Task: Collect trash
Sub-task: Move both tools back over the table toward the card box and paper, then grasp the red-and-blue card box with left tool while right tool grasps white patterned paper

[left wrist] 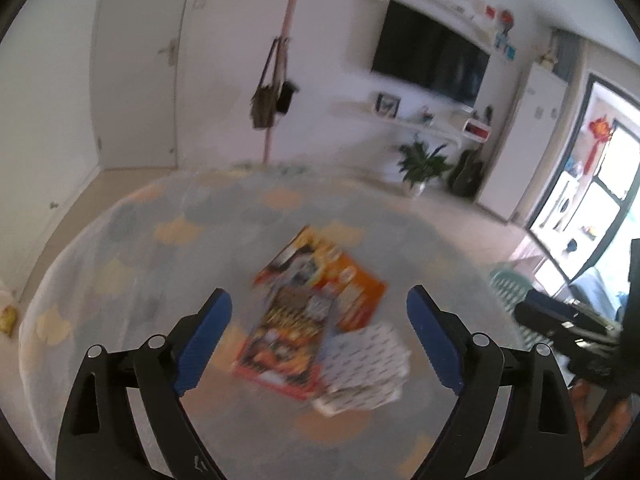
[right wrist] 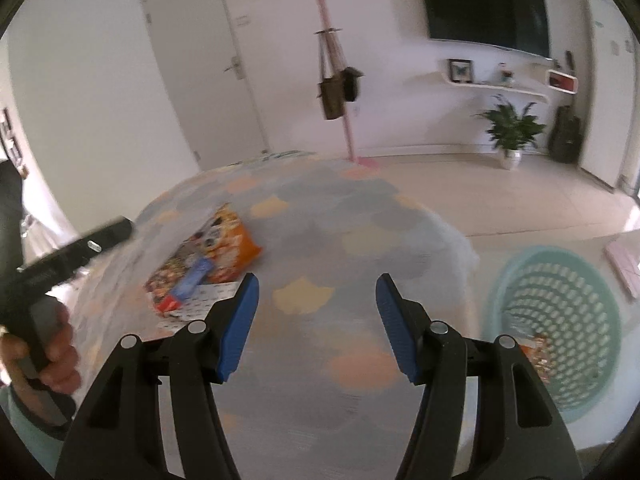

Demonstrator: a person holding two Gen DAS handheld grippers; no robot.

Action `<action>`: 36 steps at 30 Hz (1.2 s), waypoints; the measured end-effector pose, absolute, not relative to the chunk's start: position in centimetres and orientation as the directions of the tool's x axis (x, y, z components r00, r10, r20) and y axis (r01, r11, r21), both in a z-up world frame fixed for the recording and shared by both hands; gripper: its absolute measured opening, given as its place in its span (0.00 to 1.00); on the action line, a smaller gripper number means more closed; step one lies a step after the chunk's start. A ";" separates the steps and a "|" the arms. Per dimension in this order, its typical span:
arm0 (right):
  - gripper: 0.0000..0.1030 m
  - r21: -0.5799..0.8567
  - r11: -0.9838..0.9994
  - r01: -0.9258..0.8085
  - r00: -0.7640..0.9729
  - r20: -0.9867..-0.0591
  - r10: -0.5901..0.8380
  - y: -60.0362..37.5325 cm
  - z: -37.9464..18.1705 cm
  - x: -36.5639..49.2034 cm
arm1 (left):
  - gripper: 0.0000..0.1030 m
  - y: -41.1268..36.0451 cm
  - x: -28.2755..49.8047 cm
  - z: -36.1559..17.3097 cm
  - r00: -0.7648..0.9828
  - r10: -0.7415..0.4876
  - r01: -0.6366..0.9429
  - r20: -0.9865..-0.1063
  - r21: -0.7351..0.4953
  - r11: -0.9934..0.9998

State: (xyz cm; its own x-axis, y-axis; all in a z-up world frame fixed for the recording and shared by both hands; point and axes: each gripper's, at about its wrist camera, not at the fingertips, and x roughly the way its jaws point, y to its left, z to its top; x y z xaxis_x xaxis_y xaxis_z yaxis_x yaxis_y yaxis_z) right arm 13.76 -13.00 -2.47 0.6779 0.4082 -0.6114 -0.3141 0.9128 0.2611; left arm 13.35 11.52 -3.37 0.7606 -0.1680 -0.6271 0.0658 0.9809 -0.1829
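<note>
A heap of trash lies on a patterned cloth-covered surface point(left wrist: 132, 248): an orange snack bag point(left wrist: 356, 292), a red and yellow printed packet point(left wrist: 284, 336) and a white patterned wrapper point(left wrist: 364, 364). My left gripper point(left wrist: 320, 304) hovers open just short of the heap, nothing between its blue pads. In the right wrist view the same heap point(right wrist: 208, 268) sits left of my right gripper point(right wrist: 316, 292), which is open over bare cloth. A teal perforated basket point(right wrist: 560, 320) stands on the floor at right, with a wrapper point(right wrist: 538, 354) inside.
A hand point(right wrist: 48, 360) holds the left gripper's black body point(right wrist: 72, 256) at the left edge of the right wrist view. A pink coat stand point(right wrist: 340, 100), a potted plant point(right wrist: 512, 128), a wall TV point(right wrist: 484, 4) and doors lie beyond. A small yellow packet point(left wrist: 8, 320) lies on the floor.
</note>
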 end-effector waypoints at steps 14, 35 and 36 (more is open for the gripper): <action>0.55 0.322 0.845 -0.426 0.545 -0.655 0.524 -8.0 -5.5 15.2 | 0.78 12.2 17.4 -9.0 0.636 -0.111 0.025 -0.764 -0.123 0.992; 0.55 0.285 0.781 -0.555 0.387 -0.743 0.546 -1.5 -8.1 15.6 | 0.57 19.6 12.3 -7.7 0.714 -0.079 -0.122 -0.695 -0.235 0.964; 0.55 0.294 0.763 -0.576 0.364 -0.744 0.561 -1.2 -8.0 14.9 | 0.57 19.6 12.2 -7.6 0.716 -0.070 -0.123 -0.694 -0.224 0.967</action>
State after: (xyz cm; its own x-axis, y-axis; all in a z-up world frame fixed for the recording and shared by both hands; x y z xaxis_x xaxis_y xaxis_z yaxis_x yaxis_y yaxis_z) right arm 14.91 -1.16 -7.98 0.3636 0.5611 -0.7436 -0.5763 0.7627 0.2937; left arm 12.21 19.63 -7.60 0.7164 -0.0695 -0.6942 -0.1234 0.9667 -0.2242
